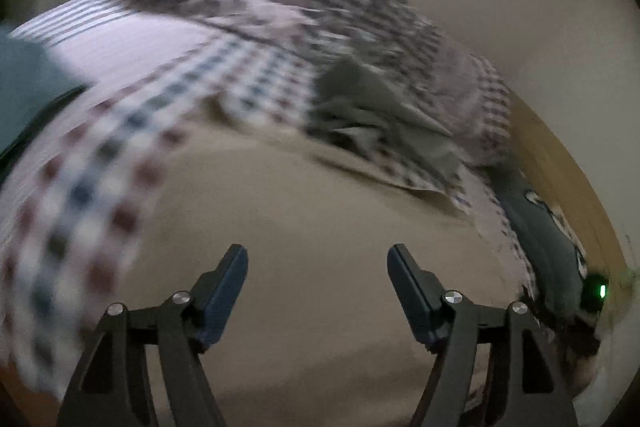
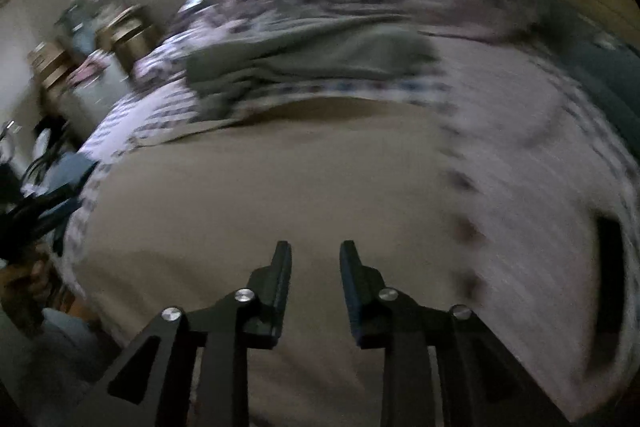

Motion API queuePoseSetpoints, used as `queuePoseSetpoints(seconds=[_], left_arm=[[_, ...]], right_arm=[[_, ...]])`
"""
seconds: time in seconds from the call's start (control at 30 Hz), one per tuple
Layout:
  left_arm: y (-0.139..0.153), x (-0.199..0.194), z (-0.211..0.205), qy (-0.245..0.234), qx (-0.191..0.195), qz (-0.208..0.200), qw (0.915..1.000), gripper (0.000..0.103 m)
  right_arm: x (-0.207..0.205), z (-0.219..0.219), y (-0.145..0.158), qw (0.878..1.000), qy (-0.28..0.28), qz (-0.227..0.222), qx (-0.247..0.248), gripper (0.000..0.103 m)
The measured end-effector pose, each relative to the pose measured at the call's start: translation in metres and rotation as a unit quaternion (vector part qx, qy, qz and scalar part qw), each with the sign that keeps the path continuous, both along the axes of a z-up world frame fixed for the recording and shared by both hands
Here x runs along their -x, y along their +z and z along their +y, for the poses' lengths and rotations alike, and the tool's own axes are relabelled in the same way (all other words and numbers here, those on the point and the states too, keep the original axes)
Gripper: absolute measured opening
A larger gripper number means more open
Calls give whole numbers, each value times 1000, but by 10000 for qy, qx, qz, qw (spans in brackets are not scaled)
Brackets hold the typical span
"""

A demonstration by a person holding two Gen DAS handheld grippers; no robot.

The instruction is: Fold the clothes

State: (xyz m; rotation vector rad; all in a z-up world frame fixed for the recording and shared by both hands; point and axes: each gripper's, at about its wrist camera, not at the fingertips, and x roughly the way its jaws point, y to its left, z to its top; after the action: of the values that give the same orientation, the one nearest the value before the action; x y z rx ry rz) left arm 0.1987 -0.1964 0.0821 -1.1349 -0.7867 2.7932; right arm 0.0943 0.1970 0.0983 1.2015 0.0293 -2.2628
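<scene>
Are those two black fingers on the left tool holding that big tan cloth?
Apart. In the left wrist view, the left gripper has its fingers spread wide, nothing between them; the tan cloth lies beyond.

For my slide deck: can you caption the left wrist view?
Left gripper, fingers open and empty, above a beige garment spread on a checked bedspread.

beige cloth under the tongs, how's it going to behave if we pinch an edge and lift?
Probably floppy: the beige cloth lies flat and follows the bed's curve, so it should drape and sag. Likely light, since it looks like a thin sheet. Pushing may wrinkle it, like the crumpled grey-green garment beyond.
</scene>
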Motion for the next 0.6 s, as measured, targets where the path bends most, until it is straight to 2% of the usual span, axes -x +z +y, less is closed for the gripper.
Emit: queuePoseSetpoints(seconds=[0.1, 0.17, 0.2, 0.33, 0.47, 0.6], left_arm=[[1, 36, 24, -317, 484, 119, 9983, 76], [-6, 58, 33, -378, 803, 122, 9960, 76], [-11, 65, 36, -374, 847, 95, 9957, 76], [-34, 88, 39, -350, 767, -138, 9963, 76], [-49, 103, 50, -375, 801, -393, 9953, 76], [-52, 101, 48, -371, 687, -422, 9961, 76]], right_arm=[[27, -59, -2, 9988, 449, -23, -184, 32], [50, -101, -7, 9970, 725, -116, -236, 32], [60, -117, -12, 9962, 805, -196, -256, 32], [103, -177, -45, 9914, 1001, -431, -724, 32], [140, -207, -61, 9908, 940, -421, -879, 32], [177, -219, -54, 9948, 458, -7, -907, 32]])
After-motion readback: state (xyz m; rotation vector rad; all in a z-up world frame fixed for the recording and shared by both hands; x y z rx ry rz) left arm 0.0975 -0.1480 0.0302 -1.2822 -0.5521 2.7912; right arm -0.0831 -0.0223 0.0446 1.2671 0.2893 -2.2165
